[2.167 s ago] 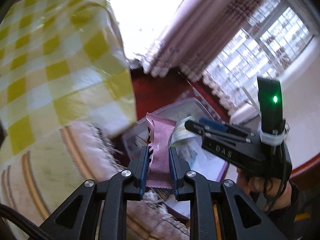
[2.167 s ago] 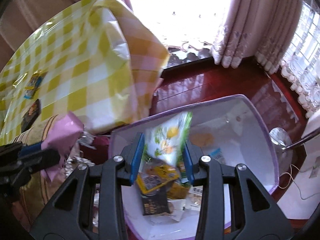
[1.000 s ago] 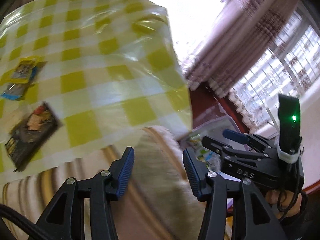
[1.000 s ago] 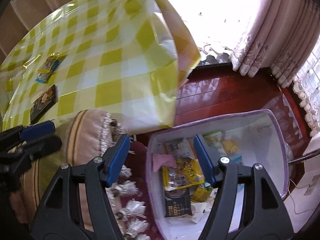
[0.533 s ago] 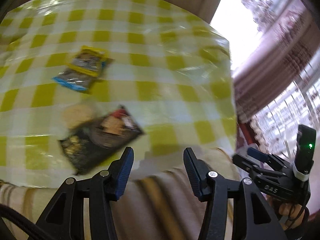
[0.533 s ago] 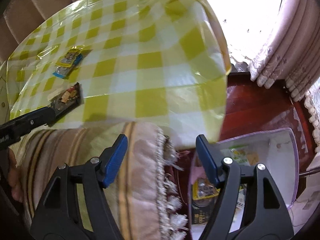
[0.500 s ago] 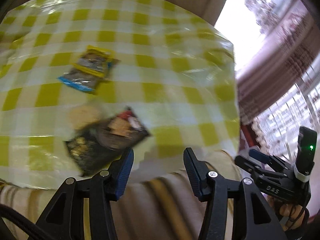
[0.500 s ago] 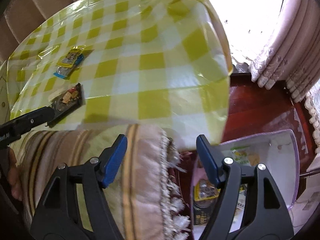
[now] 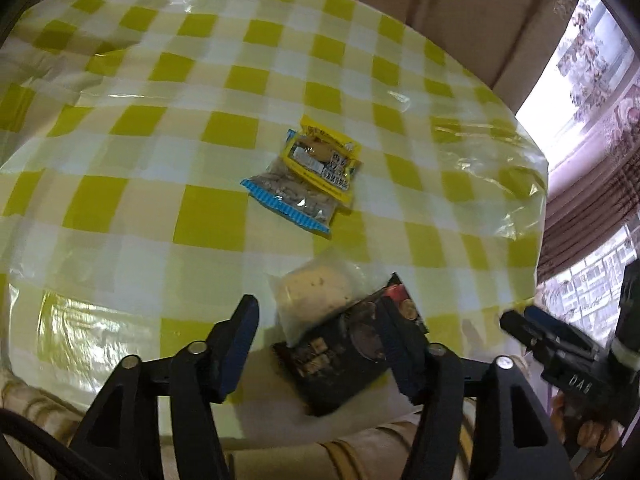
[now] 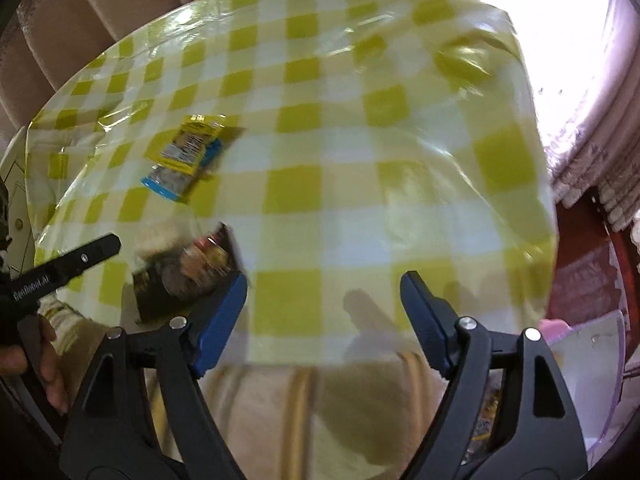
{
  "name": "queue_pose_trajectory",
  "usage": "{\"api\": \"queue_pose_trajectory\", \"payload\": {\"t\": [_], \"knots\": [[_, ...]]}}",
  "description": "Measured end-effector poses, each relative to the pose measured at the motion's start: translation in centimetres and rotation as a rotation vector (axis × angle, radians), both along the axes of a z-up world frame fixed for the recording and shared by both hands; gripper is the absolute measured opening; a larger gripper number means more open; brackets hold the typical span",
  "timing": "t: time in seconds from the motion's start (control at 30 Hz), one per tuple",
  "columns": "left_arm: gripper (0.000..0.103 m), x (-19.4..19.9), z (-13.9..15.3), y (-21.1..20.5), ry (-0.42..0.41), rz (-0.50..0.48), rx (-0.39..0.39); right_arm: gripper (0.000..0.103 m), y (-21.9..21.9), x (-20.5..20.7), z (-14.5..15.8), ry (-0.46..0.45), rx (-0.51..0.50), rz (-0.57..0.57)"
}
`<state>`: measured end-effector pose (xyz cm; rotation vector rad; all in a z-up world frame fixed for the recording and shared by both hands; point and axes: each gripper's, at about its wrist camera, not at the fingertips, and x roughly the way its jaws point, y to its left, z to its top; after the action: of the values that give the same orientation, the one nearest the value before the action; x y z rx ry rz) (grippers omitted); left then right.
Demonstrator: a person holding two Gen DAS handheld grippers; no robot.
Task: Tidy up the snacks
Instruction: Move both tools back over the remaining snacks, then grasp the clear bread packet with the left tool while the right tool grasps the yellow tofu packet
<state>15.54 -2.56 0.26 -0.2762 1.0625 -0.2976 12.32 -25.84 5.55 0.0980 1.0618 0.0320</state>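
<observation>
My left gripper is open and empty over the near edge of the round table with a yellow checked cloth. A black snack packet lies between its fingers, with a clear bag holding a pale cake just beyond. A yellow and blue packet lies farther back. My right gripper is open and empty over the table's near edge. The black packet and the yellow and blue packet lie to its left. The white bin with snacks is at lower right.
A striped beige cushion with fringe lies below the table edge. Pink curtains and a window are on the right. Red wooden floor shows beside the bin. The other gripper appears at the right of the left wrist view.
Both grippers let their packets go into the bin, opened, and swung left and up from the bin to the table. The snacks on the table now lie closer to the left gripper.
</observation>
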Motion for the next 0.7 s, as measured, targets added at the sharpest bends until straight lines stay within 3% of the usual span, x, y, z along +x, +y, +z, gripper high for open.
{"api": "queue_pose_trajectory", "payload": {"t": [0.1,0.3,0.7], "knots": [[0.063,0.9,-0.6,-0.6,0.023,-0.074,0.037,0.084,1.5,1.7,-0.3,0.003,0.010,0.011],[0.063,2.8,-2.0,-3.0,0.040,-0.219,0.248,0.085,2.9,3.8,-0.7,0.006,0.013,0.015],[0.062,4.8,-3.7,-5.6,0.004,-0.414,0.334,0.087,3.2,7.2,-1.3,0.007,0.040,-0.026]]}}
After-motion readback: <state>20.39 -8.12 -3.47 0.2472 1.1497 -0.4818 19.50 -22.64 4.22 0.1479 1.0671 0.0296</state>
